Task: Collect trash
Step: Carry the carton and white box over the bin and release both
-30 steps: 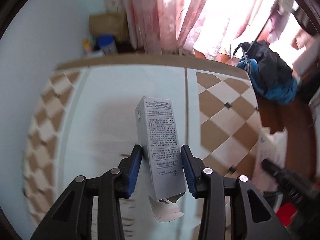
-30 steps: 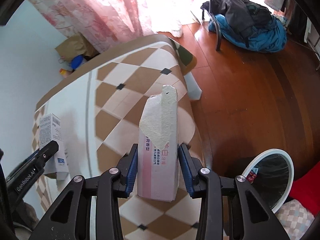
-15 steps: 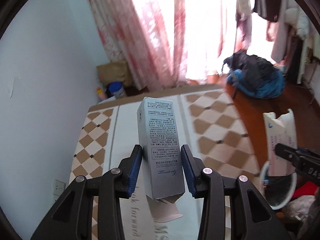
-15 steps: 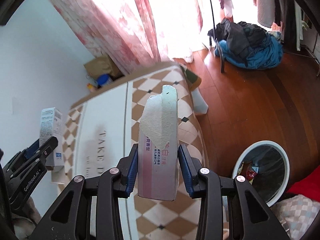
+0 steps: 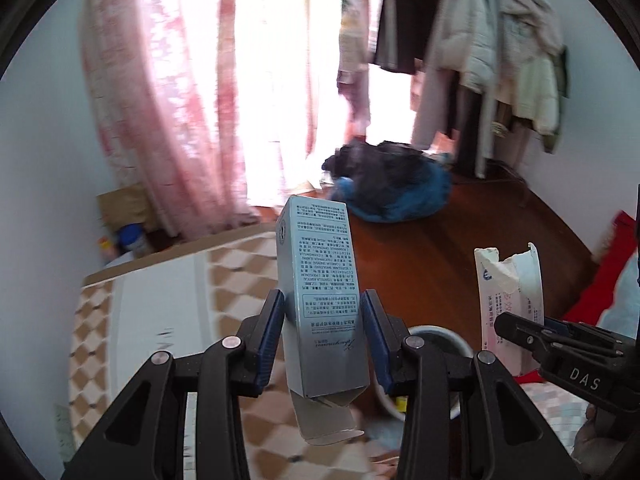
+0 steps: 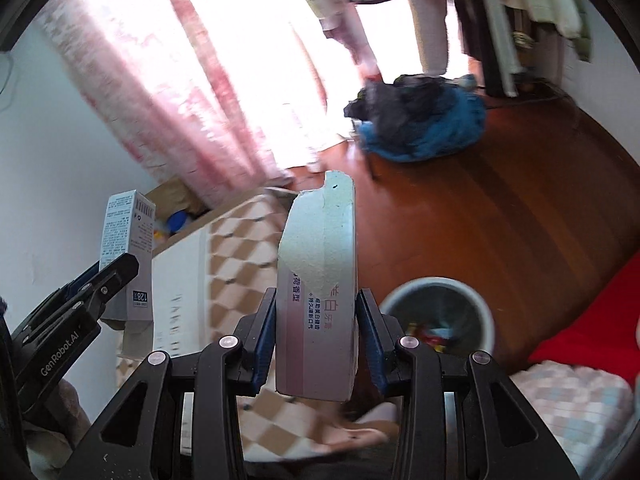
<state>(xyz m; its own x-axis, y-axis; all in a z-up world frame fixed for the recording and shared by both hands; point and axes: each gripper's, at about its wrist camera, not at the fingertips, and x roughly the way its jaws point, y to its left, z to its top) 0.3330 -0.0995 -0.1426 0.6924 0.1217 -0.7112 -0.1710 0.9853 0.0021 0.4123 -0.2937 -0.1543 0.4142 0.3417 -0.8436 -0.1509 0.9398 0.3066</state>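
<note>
Left wrist view: the left gripper (image 5: 323, 332) is clamped on a silver box (image 5: 320, 280), its blue pads pressing both long sides. The box stands upright between the fingers, printed text facing the camera, and its bottom flap (image 5: 326, 420) hangs open below the pads. To the right, the right gripper (image 5: 520, 328) holds a torn carton (image 5: 510, 300), white and pink, with a ragged top edge. Between the two grippers, low in the frame, part of the white rim of a bin (image 5: 440, 334) shows. Behind lie a checked bedspread (image 5: 160, 320), a pink curtain (image 5: 160, 100), a blue and black heap of clothes (image 5: 392, 196) on the wooden floor (image 5: 480, 248), and hanging garments (image 5: 480, 40).

Right wrist view: the right gripper (image 6: 316, 336) is closed on the torn carton (image 6: 320, 300), which stands upright with its pale torn face toward the camera and pink print lower down. The bin (image 6: 438, 316) sits on the floor (image 6: 520, 220) just right of the gripper, with coloured wrappers inside. At the left edge the left gripper (image 6: 116, 272) grips the silver box (image 6: 128, 256) above the bedspread (image 6: 240, 248). A red cloth (image 6: 592, 320) lies at the right.
</note>
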